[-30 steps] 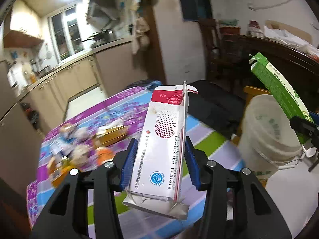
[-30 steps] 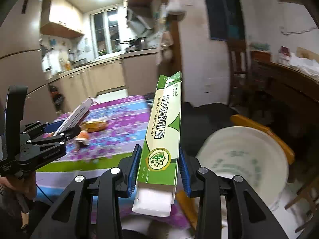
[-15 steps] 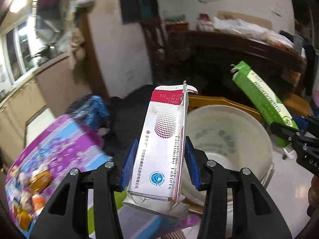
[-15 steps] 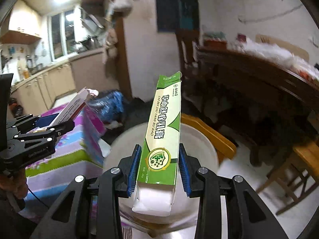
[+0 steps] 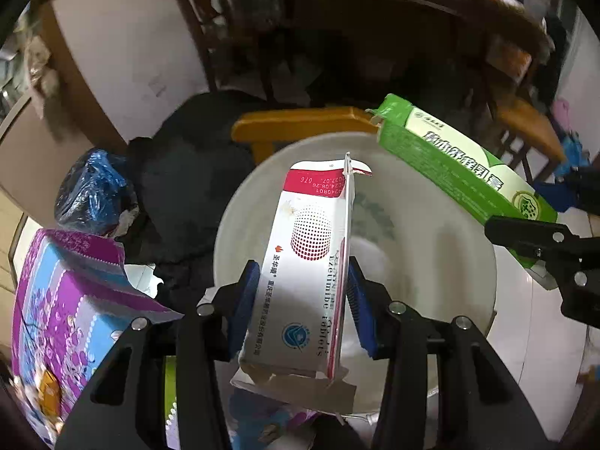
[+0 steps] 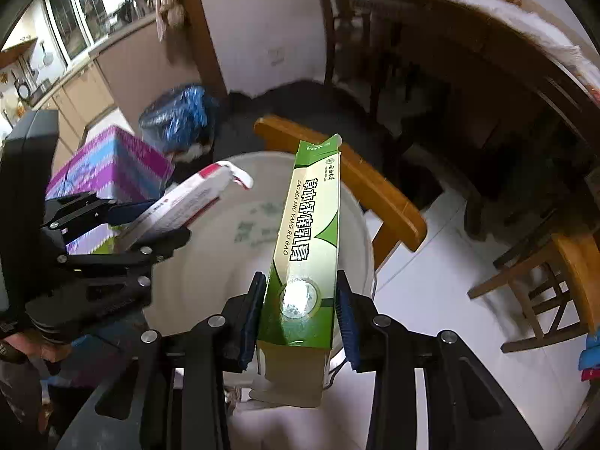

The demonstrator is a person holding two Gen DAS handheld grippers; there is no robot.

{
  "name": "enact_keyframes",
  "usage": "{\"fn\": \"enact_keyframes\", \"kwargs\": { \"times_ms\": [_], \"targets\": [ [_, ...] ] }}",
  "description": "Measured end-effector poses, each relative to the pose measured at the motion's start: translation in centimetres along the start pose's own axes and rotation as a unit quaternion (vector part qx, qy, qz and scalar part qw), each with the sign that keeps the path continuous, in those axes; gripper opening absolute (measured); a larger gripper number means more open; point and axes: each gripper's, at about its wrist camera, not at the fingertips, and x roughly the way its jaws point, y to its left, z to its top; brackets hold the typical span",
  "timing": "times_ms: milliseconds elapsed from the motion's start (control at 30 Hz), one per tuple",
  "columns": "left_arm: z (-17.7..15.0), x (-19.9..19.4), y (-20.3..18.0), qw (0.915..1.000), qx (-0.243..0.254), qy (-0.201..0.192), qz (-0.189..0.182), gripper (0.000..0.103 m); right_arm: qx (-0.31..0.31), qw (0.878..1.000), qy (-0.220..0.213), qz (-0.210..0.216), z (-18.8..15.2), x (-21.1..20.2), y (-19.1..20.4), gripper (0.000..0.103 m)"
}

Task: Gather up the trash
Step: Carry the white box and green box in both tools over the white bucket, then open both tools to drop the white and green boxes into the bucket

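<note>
My left gripper [image 5: 302, 303] is shut on a white and red tablet box [image 5: 305, 262], held over the open mouth of a white bucket [image 5: 431, 225]. My right gripper [image 6: 300, 315] is shut on a long green ointment box [image 6: 307, 240], also held over the bucket [image 6: 225, 247]. In the left wrist view the green box [image 5: 461, 172] enters from the right above the bucket's rim. In the right wrist view the tablet box [image 6: 187, 202] and left gripper [image 6: 146, 225] come in from the left. The bucket's inside looks empty.
A table with a purple and blue patterned cloth [image 5: 63, 300] stands left of the bucket. A wooden chair [image 6: 375, 191] is behind the bucket, with a blue plastic bag [image 6: 180, 116] and dark bags on the floor. More wooden chairs [image 6: 555, 262] stand at right.
Both grippers have swung away from the table and tilted down, so both boxes now hang over the bucket's mouth. Both boxes stay held.
</note>
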Motion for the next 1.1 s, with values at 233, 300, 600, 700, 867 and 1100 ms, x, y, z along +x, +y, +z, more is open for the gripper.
{"fn": "enact_keyframes", "kwargs": {
  "times_ms": [233,300,600,700,867,1100],
  "targets": [
    [0.6,1.1,0.1,0.9985,0.036,0.041,0.007,0.045,-0.009,0.998,0.056,-0.011,0.3,1.7,2.1,0.038],
    [0.9,1.1,0.1,0.9981,0.036,0.049,0.007,0.045,-0.003,0.998,0.063,-0.007,0.5,2.0,2.0,0.038],
    [1.6,2.0,-0.7,0.9976,0.023,0.064,0.015,0.045,0.029,0.996,0.081,0.0,0.3,3.5,2.7,0.038],
    [1.7,2.4,-0.7,0.9974,0.023,0.066,0.018,0.045,0.037,0.996,0.081,-0.008,0.4,4.0,2.9,0.038],
    [1.8,2.7,-0.1,0.9974,0.015,0.064,0.029,0.048,0.041,0.995,0.085,-0.022,0.5,4.7,3.3,0.038],
    [1.8,3.0,1.1,0.9976,-0.01,0.056,0.039,0.067,0.043,0.995,0.083,-0.032,1.0,5.4,3.7,0.05]
  ]
}}
